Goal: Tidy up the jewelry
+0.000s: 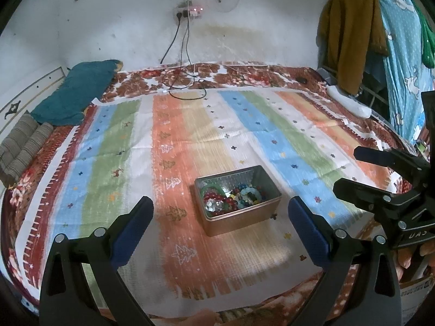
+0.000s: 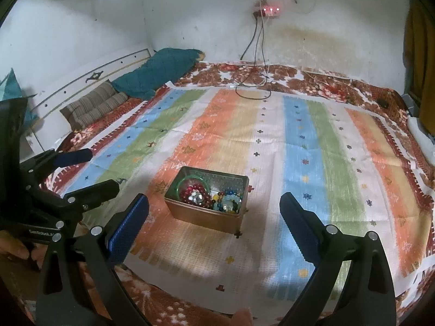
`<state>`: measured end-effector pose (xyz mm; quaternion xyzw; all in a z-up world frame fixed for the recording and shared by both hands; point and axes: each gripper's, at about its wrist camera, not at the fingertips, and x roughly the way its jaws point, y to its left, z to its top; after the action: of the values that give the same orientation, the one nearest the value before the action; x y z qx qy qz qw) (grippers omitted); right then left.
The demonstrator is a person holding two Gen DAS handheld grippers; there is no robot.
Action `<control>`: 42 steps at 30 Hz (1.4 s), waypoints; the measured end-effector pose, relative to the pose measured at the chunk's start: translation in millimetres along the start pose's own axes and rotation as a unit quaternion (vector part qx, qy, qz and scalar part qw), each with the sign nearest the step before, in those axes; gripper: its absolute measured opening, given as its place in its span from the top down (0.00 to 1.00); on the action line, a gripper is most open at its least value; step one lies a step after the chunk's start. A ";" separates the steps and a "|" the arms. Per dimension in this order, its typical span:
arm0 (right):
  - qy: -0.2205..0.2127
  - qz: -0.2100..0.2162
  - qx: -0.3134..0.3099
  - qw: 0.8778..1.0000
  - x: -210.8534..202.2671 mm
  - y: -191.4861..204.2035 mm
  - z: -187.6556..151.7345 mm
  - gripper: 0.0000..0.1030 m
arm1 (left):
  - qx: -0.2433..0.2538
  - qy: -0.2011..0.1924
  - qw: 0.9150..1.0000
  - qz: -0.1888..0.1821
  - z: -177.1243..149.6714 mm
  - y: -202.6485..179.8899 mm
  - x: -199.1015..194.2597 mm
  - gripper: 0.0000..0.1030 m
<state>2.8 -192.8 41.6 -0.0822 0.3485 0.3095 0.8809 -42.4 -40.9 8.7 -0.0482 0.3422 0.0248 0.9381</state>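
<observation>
An open copper-coloured metal tin [image 1: 239, 222] [image 2: 204, 218] sits on the striped cloth, a little in front of both grippers. It holds a heap of jewelry [image 1: 233, 198] [image 2: 209, 195]: red bead bracelets, a green bangle, pale blue and mixed-colour beads. My left gripper [image 1: 220, 201] is open, its blue pads framing the tin from short of it, and nothing is between them. The right gripper [image 2: 214, 198] is also open and empty, hovering near the tin's front. Each shows in the other's view: the right gripper [image 1: 348, 169] at the right edge, the left gripper [image 2: 100, 169] at the left edge.
A striped multicolour cloth [image 1: 244, 135] covers a floral bedspread [image 1: 217, 76]. A teal pillow [image 1: 73, 92] and a striped cushion [image 1: 24, 146] lie at the far left. Black cables [image 1: 187, 89] trail from a wall socket. Clothes [image 1: 380, 40] hang at the right. A hand [image 2: 13, 247] grips the left handle.
</observation>
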 end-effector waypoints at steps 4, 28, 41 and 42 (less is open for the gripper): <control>-0.008 0.003 0.003 1.000 -3.5 -0.2 -0.3 0.05 | -0.001 -0.007 1.000 0.001 -0.3 0.0 -3.1 0.06; -0.027 0.020 0.008 0.999 -10.5 0.1 -5.0 0.05 | 0.007 -0.016 1.000 0.000 -1.9 -5.3 -7.4 0.06; -0.029 0.018 0.009 0.999 -12.5 -0.1 -5.2 0.05 | 0.005 -0.017 1.000 -0.008 -1.0 -1.9 -9.6 0.06; -0.029 0.019 0.009 0.999 -12.6 0.0 -5.4 0.05 | 0.005 -0.017 1.000 -0.008 -0.8 -1.3 -9.6 0.06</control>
<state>-7.3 -200.9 45.9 -0.0583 0.3268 0.3248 0.8856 -50.1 -42.4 14.4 -0.0460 0.3258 0.0160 0.9442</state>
